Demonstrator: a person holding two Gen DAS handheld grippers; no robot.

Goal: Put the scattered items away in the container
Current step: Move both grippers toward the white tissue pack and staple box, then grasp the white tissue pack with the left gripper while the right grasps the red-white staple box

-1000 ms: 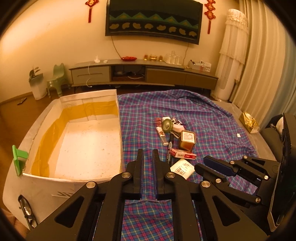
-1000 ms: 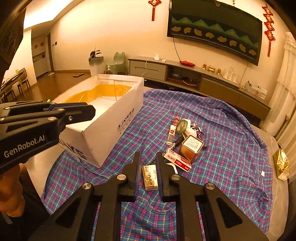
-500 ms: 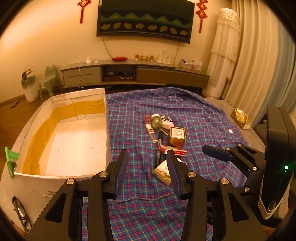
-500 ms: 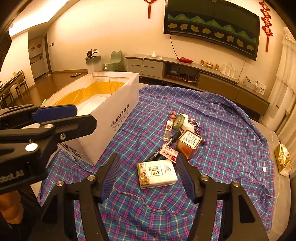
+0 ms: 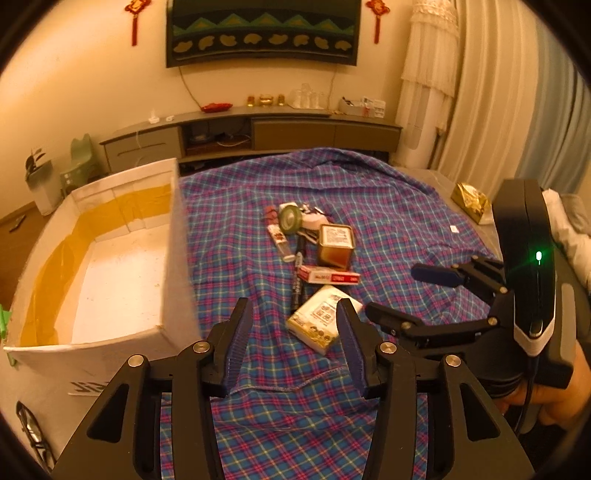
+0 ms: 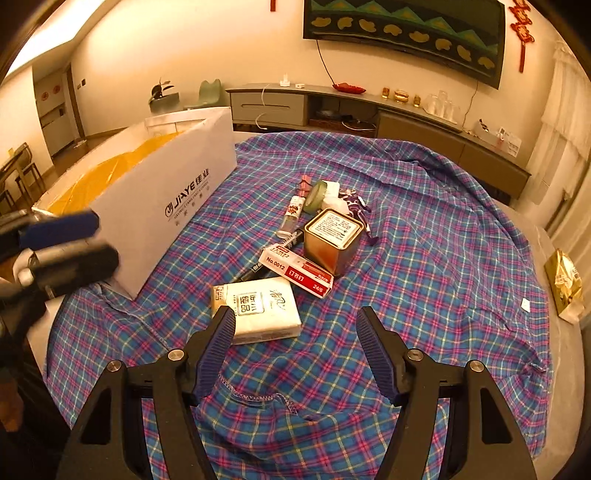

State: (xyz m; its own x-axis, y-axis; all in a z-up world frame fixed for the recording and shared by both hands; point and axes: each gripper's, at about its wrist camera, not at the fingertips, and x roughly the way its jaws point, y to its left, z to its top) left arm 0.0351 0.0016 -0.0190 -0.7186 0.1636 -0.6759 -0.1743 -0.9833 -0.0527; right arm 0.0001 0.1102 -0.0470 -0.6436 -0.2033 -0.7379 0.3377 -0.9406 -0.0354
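Grippers both tilt down over plaid cloth (image 6: 424,258); left gripper (image 5: 291,332) & right gripper (image 6: 295,339) fingers opening, nothing gripped.

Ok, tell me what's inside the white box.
The white box shows only a bare pale floor and yellow tape lining its walls. Its near inside corner is hidden by the front wall.

You look across a warm, amber-lit living room with cream walls (image 5: 92,92). A dark wall hanging (image 5: 262,31) with green zigzags sits high on the far wall, flanked by red knot ornaments (image 5: 136,14). Below it runs a long, low grey cabinet (image 5: 255,134) carrying glassware and small gold pieces. To your right hang pale pleated curtains (image 5: 491,92). At the left stand a green chair (image 6: 210,90) and a potted plant (image 6: 160,88) on a wooden floor (image 6: 92,142).
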